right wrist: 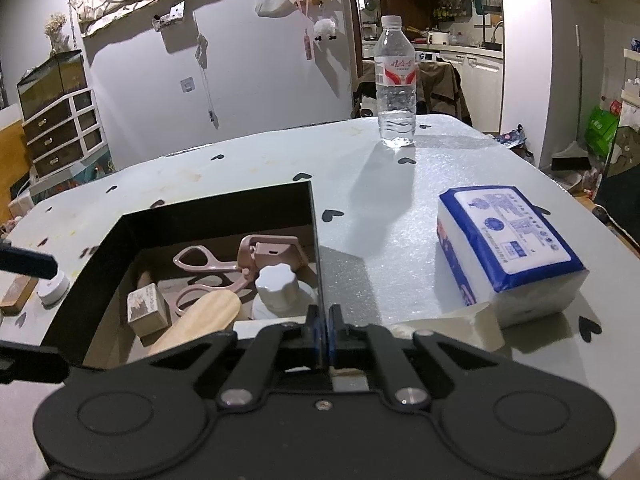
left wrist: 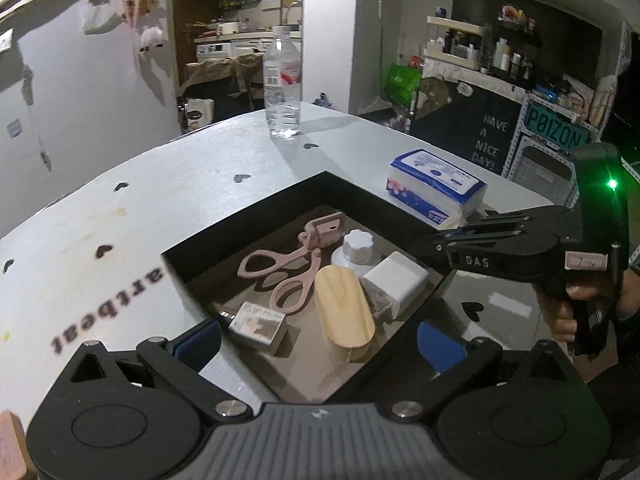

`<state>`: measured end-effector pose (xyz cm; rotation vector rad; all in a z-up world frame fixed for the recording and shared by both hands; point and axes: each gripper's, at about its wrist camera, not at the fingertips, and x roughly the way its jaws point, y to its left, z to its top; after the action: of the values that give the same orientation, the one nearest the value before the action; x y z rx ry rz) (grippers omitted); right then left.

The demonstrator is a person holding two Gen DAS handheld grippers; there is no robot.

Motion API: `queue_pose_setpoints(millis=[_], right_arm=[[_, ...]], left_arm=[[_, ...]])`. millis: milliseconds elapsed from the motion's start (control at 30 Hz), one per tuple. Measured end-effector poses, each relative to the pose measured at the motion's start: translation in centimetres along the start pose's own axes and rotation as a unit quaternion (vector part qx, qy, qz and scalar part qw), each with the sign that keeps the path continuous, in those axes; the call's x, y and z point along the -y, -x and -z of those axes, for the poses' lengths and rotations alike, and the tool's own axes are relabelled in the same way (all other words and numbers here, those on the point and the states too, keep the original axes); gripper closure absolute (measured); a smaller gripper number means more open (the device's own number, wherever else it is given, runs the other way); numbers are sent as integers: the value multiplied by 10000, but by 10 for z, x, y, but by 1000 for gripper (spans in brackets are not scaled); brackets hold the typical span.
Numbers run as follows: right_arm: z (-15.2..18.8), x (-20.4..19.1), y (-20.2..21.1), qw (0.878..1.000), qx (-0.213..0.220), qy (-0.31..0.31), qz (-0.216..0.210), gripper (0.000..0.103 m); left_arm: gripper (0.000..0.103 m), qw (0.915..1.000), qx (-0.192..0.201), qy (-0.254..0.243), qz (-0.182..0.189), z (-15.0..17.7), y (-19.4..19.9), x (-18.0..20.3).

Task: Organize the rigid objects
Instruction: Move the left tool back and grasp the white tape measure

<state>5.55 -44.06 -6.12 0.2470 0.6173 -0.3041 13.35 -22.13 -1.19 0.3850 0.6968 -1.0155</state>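
Observation:
An open black box (left wrist: 256,204) sits on the white table and holds a pink scissor-like curler (left wrist: 288,264), a white lidded jar (left wrist: 358,246), a white plug block (left wrist: 396,280), a wooden brush (left wrist: 344,312) and a small cardboard box (left wrist: 260,324). My left gripper (left wrist: 320,344) hangs over the box's near corner, its blue pads wide apart with nothing gripped. My right gripper (right wrist: 324,320) is shut on the thin right wall of the box (right wrist: 318,248). In the left wrist view the right gripper (left wrist: 424,240) reaches in from the right, held by a hand.
A clear water bottle (right wrist: 396,80) stands at the table's far side. A blue and white tissue pack (right wrist: 508,248) lies right of the box. A small white round item (right wrist: 52,288) and a wooden block (right wrist: 16,292) lie left of the box.

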Motion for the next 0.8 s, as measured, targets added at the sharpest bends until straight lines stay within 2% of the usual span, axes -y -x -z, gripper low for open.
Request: queue_pose_setpoints(millis=[200, 333, 567, 733, 800], right_arm=[[0, -2, 3, 10000, 34, 16, 71, 99], [0, -1, 3, 9999, 41, -86, 36, 99], [1, -3, 3, 9999, 58, -22, 79, 98], [1, -4, 3, 9999, 77, 18, 103, 98], [1, -5, 3, 9999, 73, 49, 130, 98]], left_arm=[[0, 9978, 226, 537, -306, 21, 15, -21], [0, 9915, 331, 1037, -708, 42, 23, -41], [0, 9673, 567, 2081, -1331, 85, 41, -78], [1, 9464, 683, 2585, -1809, 111, 46, -98], [1, 9409, 637, 2735, -1893, 115, 43, -105]])
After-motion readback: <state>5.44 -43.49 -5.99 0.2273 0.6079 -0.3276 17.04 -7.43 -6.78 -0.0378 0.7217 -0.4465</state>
